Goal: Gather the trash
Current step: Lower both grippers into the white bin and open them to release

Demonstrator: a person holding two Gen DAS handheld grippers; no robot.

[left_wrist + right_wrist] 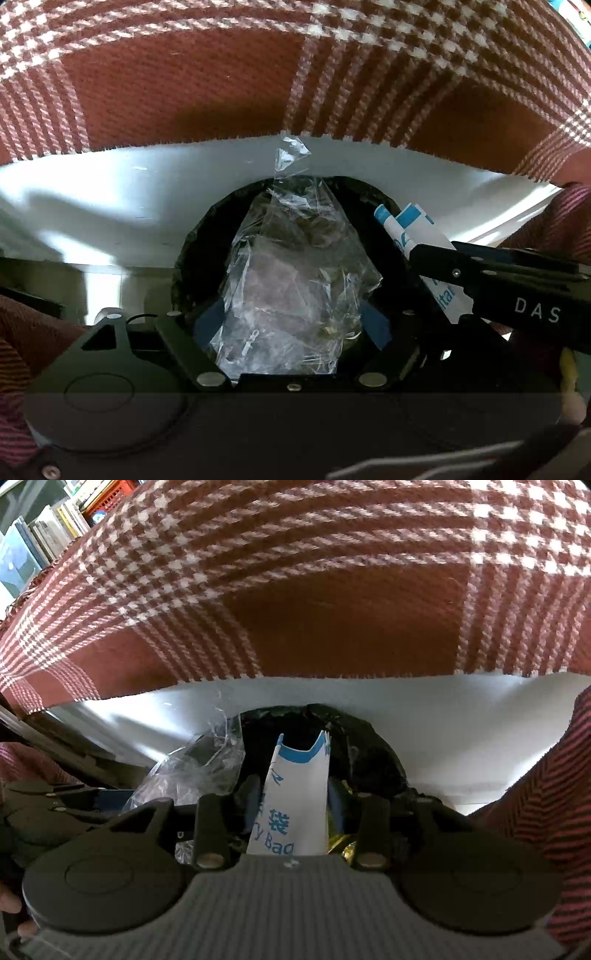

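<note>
- A red-and-white checked cloth drapes over a white surface; books stand at ten o'clock in the right view.
- A black-lined bin gapes below both grippers.
- The left gripper stands wide, a clear plastic wrapper loose between its fingers.
- The right gripper straddles a white-and-blue paper bag reading "Bag"; whether it pinches, I cannot tell.

Both grippers point steeply downward, side by side. The left gripper has its jaws spread wide; the right gripper has its jaws partly apart. Striped sleeves flank them
</note>
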